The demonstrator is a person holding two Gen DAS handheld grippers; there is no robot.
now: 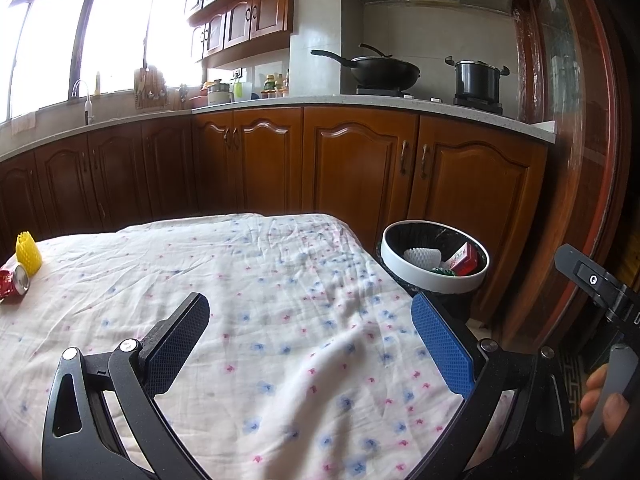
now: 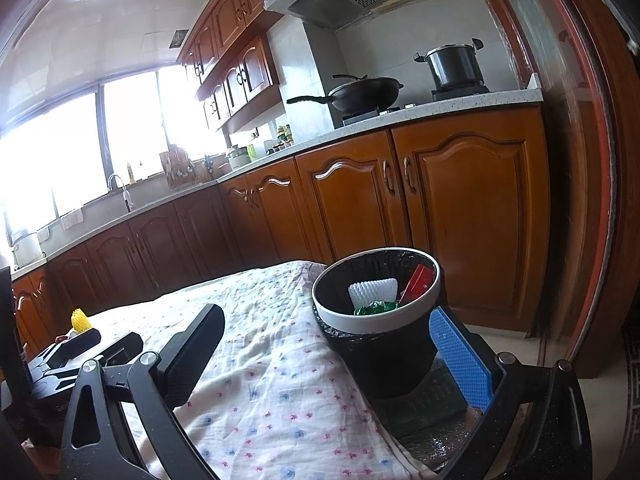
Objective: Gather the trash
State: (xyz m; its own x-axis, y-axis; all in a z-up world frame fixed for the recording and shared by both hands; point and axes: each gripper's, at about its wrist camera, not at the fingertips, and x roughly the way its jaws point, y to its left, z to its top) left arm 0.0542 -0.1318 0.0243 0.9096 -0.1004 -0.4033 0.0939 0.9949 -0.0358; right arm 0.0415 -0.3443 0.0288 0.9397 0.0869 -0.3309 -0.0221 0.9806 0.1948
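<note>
A white-rimmed black trash bin (image 1: pixel 434 280) stands off the table's right edge; it also shows in the right wrist view (image 2: pixel 376 312). It holds a white foam net (image 2: pixel 374 290), a red box (image 2: pixel 418 282) and a green wrapper (image 2: pixel 374 309). A yellow foam net (image 1: pixel 28 252) and a crushed red can (image 1: pixel 14 280) lie at the table's far left. My left gripper (image 1: pixel 310 312) is open and empty above the floral cloth. My right gripper (image 2: pixel 328 328) is open and empty, close in front of the bin. The yellow net (image 2: pixel 80 319) shows past the left gripper (image 2: pixel 92 344).
The table (image 1: pixel 260 280) is covered with a wrinkled floral cloth. Wooden kitchen cabinets (image 1: pixel 352 164) run behind it, with a wok (image 1: pixel 380 68) and a pot (image 1: pixel 478 80) on the stove. A wooden door frame (image 1: pixel 576 160) stands at right.
</note>
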